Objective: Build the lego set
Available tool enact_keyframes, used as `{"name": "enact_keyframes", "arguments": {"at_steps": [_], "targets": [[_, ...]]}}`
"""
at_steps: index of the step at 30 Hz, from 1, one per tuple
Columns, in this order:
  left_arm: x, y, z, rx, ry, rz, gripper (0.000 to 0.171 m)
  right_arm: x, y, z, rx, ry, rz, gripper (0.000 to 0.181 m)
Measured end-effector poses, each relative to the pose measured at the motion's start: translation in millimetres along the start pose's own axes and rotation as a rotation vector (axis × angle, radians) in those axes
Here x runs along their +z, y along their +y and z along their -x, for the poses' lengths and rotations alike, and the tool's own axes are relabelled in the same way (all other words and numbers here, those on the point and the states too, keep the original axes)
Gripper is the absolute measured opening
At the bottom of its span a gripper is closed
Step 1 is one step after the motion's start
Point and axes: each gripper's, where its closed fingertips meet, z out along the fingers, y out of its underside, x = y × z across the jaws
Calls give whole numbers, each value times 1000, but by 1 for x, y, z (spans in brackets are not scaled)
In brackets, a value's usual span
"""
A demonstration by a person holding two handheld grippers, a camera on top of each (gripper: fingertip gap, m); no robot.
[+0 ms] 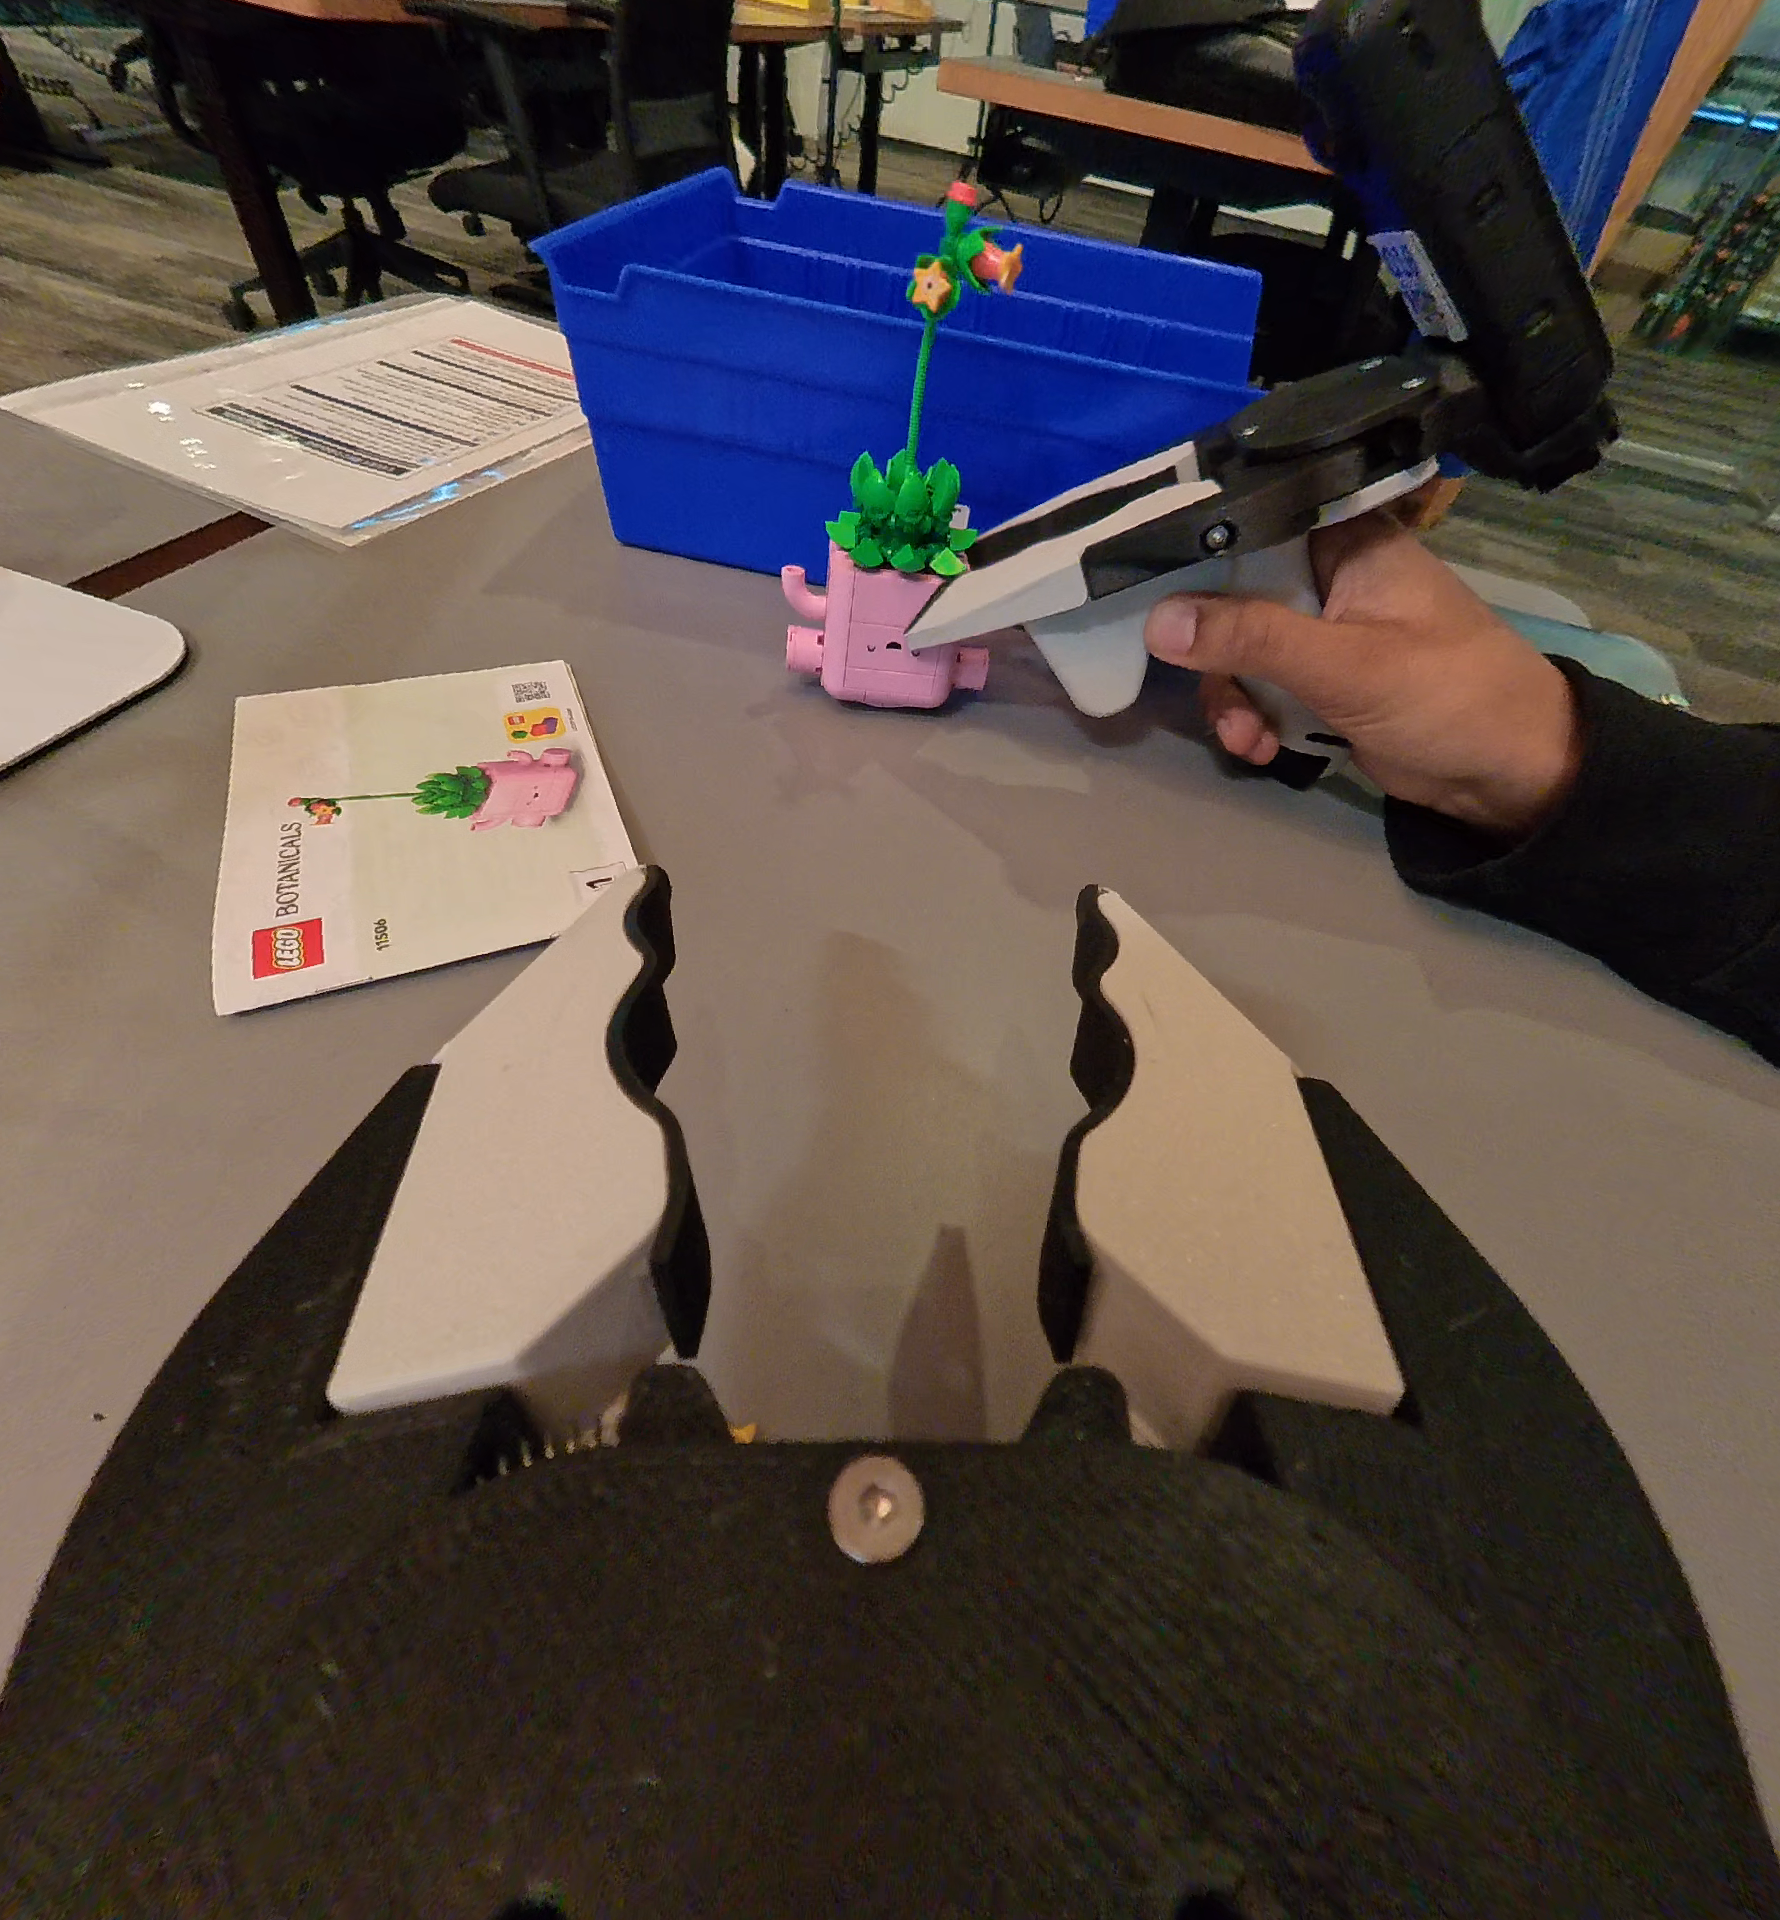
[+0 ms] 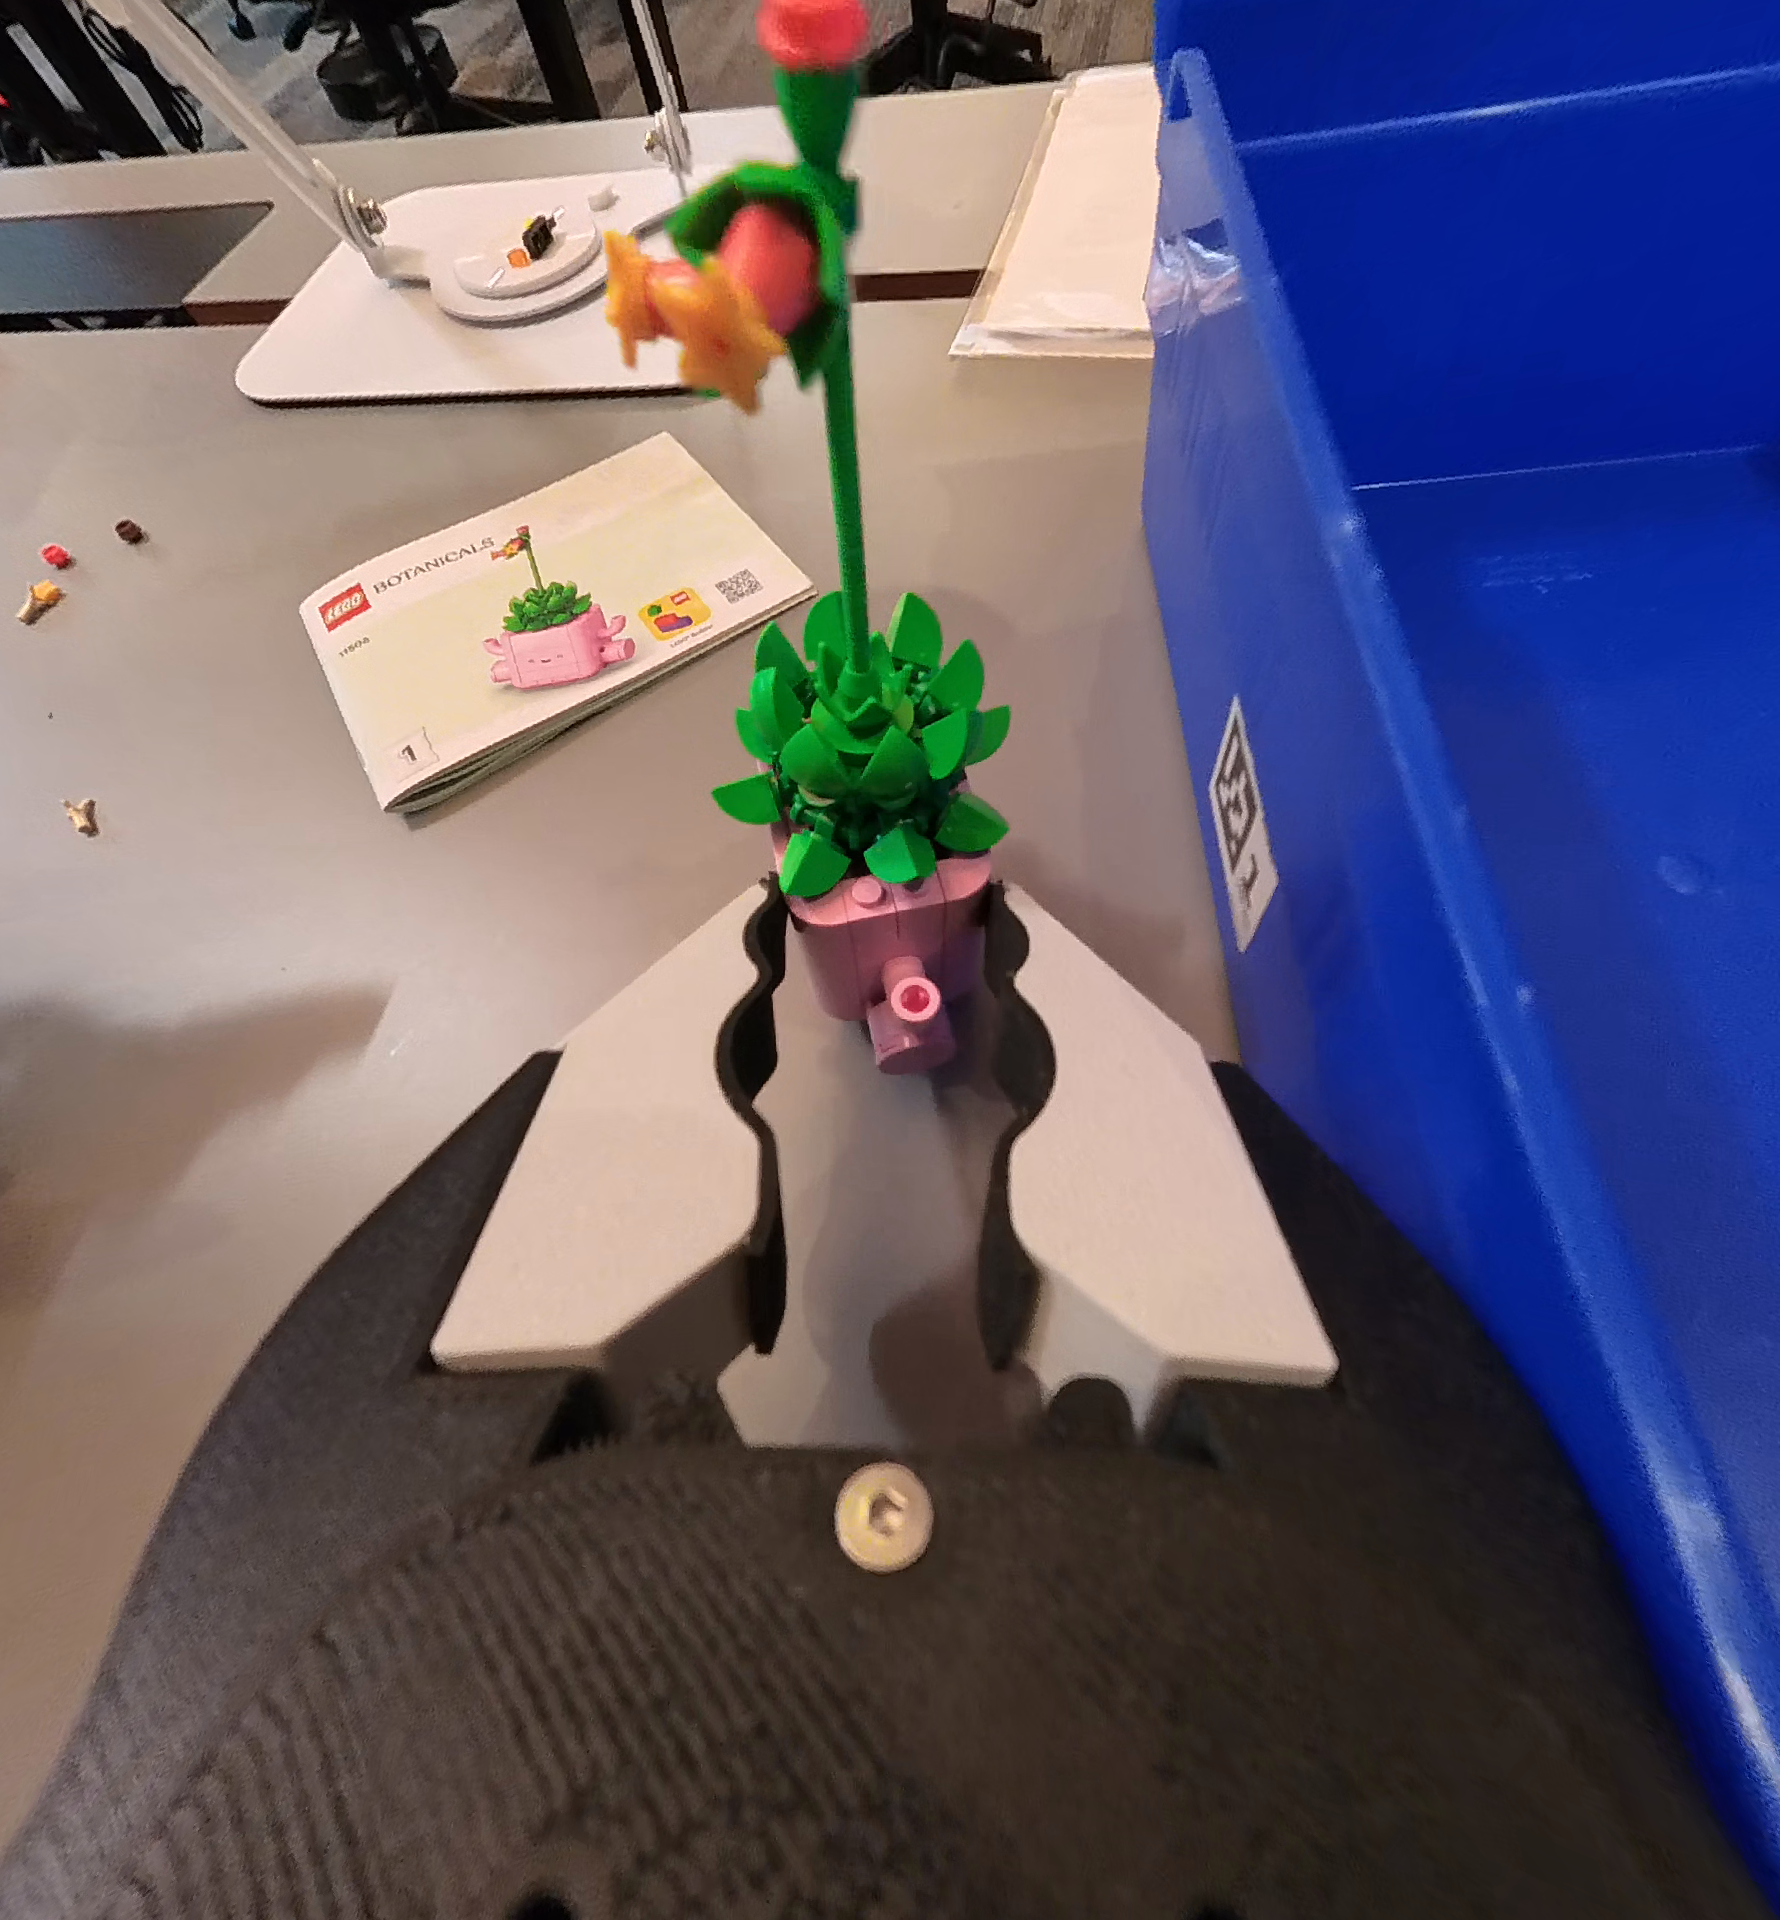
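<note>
The lego model is a pink pot (image 1: 870, 649) with green leaves and a tall green stem (image 1: 922, 374) topped by red and orange flowers. It stands upright on the grey table (image 1: 865, 1039) in front of the blue bin. My right gripper (image 2: 884, 906) has its fingertips against both sides of the pot (image 2: 865, 940), and it also shows in the left wrist view (image 1: 927, 629), held by a hand (image 1: 1385, 686). My left gripper (image 1: 875, 894) is open and empty, low over the table, well short of the model.
A blue bin (image 1: 865, 343) stands behind the model, close on the right in the right wrist view (image 2: 1488, 727). An instruction booklet (image 1: 408, 821) lies to the left. A laminated sheet (image 1: 346, 405) and a white base plate (image 2: 429, 343) lie farther off. Loose small pieces (image 2: 39, 601) lie at the far left. Some 20 cm of space lies between my two pairs of fingers.
</note>
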Motion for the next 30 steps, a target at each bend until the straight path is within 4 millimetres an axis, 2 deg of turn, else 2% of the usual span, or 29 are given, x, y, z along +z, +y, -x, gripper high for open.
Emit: {"name": "enact_keyframes", "arguments": {"at_steps": [20,30], "targets": [[1,1,-1,15,-4,10,76,4,4,1,15,-17,33,38],[1,1,-1,17,-6,12,76,7,10,14,68,-130,78,36]]}}
